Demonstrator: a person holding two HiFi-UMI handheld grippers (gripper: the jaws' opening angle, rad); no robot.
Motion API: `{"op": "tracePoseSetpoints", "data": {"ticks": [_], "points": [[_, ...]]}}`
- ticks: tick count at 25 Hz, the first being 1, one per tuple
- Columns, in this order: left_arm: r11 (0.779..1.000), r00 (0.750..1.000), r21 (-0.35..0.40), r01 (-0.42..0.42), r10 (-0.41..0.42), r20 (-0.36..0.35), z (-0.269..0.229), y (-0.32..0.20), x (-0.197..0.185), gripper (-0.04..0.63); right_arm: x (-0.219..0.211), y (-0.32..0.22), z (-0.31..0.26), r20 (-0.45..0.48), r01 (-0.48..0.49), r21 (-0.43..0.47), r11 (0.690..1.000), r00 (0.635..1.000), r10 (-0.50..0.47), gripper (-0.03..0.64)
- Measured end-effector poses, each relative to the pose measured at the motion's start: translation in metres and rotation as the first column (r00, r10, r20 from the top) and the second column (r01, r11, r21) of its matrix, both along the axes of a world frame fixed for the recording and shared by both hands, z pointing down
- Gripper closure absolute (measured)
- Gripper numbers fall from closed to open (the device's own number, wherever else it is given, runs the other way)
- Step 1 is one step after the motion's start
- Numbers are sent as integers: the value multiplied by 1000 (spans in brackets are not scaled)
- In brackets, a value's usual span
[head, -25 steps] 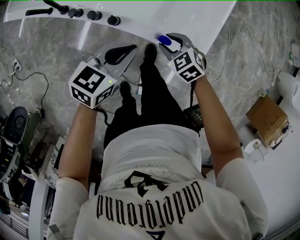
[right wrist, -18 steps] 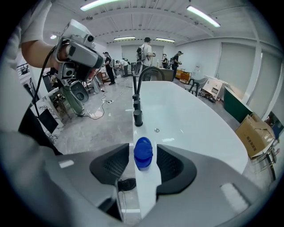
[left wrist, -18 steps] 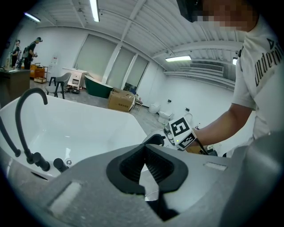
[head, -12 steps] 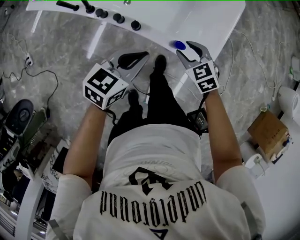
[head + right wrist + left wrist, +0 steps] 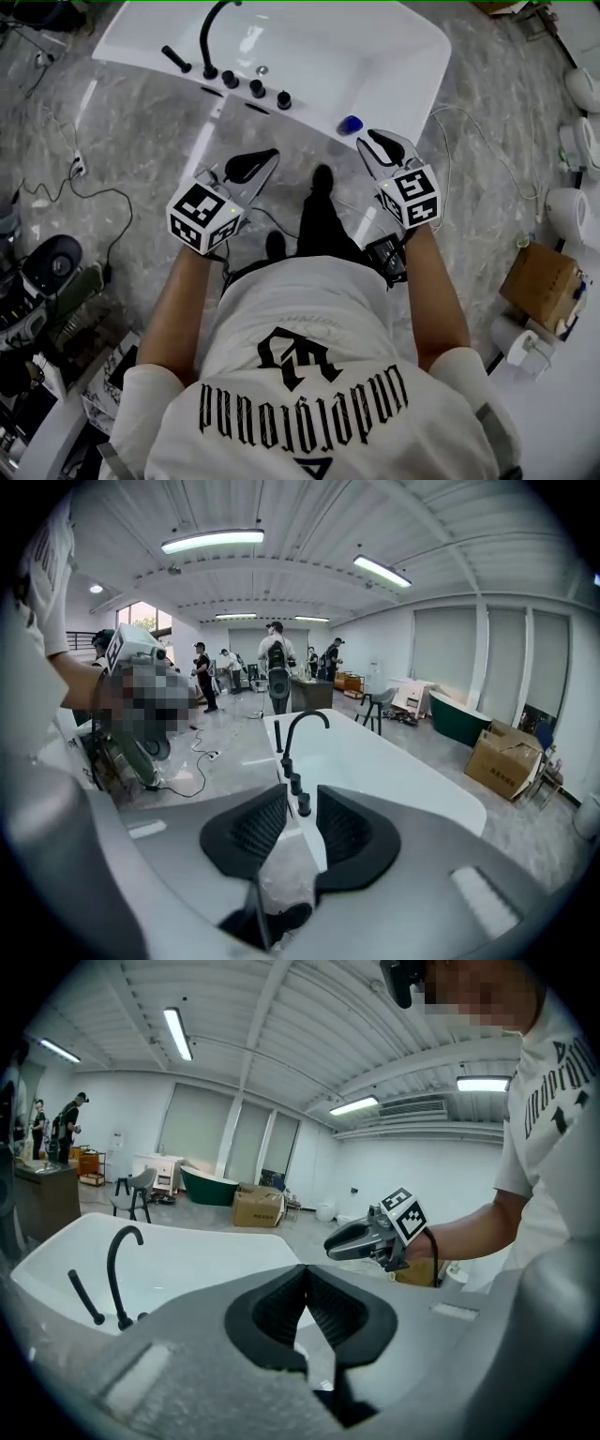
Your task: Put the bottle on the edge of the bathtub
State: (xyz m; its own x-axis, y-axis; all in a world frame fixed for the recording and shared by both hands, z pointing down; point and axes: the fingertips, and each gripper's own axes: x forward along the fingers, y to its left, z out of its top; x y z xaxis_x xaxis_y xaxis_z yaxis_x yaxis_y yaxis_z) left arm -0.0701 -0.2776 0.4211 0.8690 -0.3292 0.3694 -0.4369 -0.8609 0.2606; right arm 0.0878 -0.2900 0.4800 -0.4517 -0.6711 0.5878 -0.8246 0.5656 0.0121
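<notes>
**A:** Entry, bottle. Where is it?

**B:** The bottle sits on the near edge of the white bathtub, close to the tub's right-hand corner in the head view. From above, little more than its blue cap shows. Nothing touches it.

**A:** Right gripper?

**B:** The right gripper hangs near the bottle, tips just short of it and clear of it. Its jaws stand apart and are closing. Nothing is between the pads; through the gap its own view shows only the tub rim, a row of black knobs and the curved black faucet beyond.

**A:** Left gripper?

**B:** The left gripper has its pads drawn together at the tips, holding nothing. In the head view it hangs over the grey marble floor, short of the tub's near edge and well apart from the bottle. Its own view looks across the tub and catches the right gripper out ahead.

**A:** Position of the person?

**B:** Standing at the tub's near side in a white T-shirt — black shoes on the floor between the two grippers.

**A:** Surroundings?

**B:** A black cable trails over the floor at left; a cardboard box stands at right. The right gripper view shows several people standing far back in the hall. The bottle cannot be made out in either gripper view.
</notes>
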Motion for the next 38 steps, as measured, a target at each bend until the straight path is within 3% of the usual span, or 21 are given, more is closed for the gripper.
{"op": "tracePoseSetpoints", "data": {"ticks": [8, 11, 19, 27, 38], "points": [[997, 998, 72, -37, 40, -49, -70, 58, -7, 588, -16, 49, -81, 69, -34, 68, 997, 997, 29, 615], [995, 998, 95, -37, 41, -45, -87, 73, -16, 588, -20, 67, -98, 97, -49, 77, 996, 994, 41, 615], [993, 992, 115, 9, 5, -122, -111, 91, -50, 588, -38, 86, -128, 98, -46, 144, 989, 995, 32, 615], [990, 985, 138, -23, 46, -165, -130, 128, -82, 588, -84, 144, -163, 45, -19, 201, 979, 999, 11, 615], [996, 981, 93, -14, 31, -194, -124, 182, -82, 588, -63, 206, -200, 9, -19, 258, 966, 1000, 17, 615]]}}
